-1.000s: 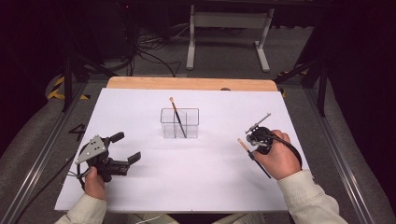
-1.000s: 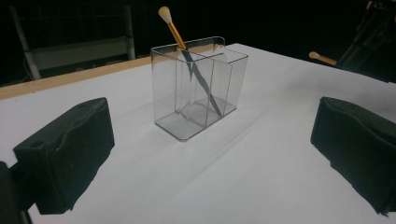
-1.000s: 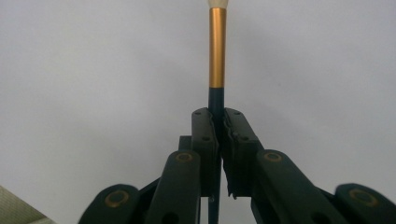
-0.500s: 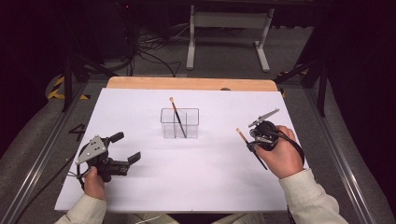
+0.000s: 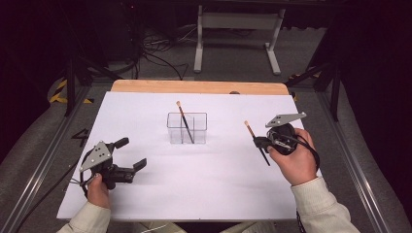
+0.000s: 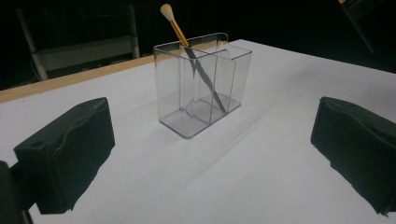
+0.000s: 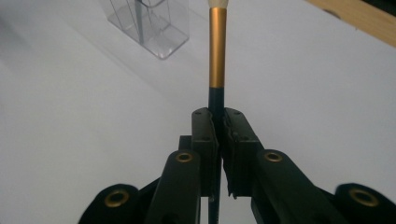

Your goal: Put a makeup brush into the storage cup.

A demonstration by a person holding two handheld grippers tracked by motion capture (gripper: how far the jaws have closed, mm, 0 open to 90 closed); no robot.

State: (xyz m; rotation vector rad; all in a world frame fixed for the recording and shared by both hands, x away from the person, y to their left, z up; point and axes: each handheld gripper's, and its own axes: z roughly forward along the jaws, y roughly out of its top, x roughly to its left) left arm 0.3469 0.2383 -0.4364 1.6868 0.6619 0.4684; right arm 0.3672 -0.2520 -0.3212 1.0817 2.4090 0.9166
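Note:
A clear plastic holder (image 5: pixel 187 128) with compartments stands at the middle of the white table (image 5: pixel 204 194). A black-handled brush (image 5: pixel 183 121) leans in it, pale tip up. My right gripper (image 5: pixel 261 142) is to the holder's right, shut on a second brush (image 5: pixel 251 131). In the right gripper view that brush's gold ferrule (image 7: pixel 217 46) rises straight from the closed right gripper (image 7: pixel 218 126). At the front left my left gripper (image 5: pixel 131 153) is open and holds nothing. The left gripper view shows the holder (image 6: pixel 201 88) and its brush (image 6: pixel 180 31) beyond the spread left gripper (image 6: pixel 210 144).
A wooden strip (image 5: pixel 199 87) runs along the table's far edge. Metal rails (image 5: pixel 46 155) flank the table on both sides. Behind it stand a white frame (image 5: pixel 238 22) and cables on the floor. The holder's corner (image 7: pixel 149 23) shows at the top of the right gripper view.
My right gripper has lifted and shifted slightly to the right and away with its brush, whose pale tip now points higher. The left gripper has stayed put.

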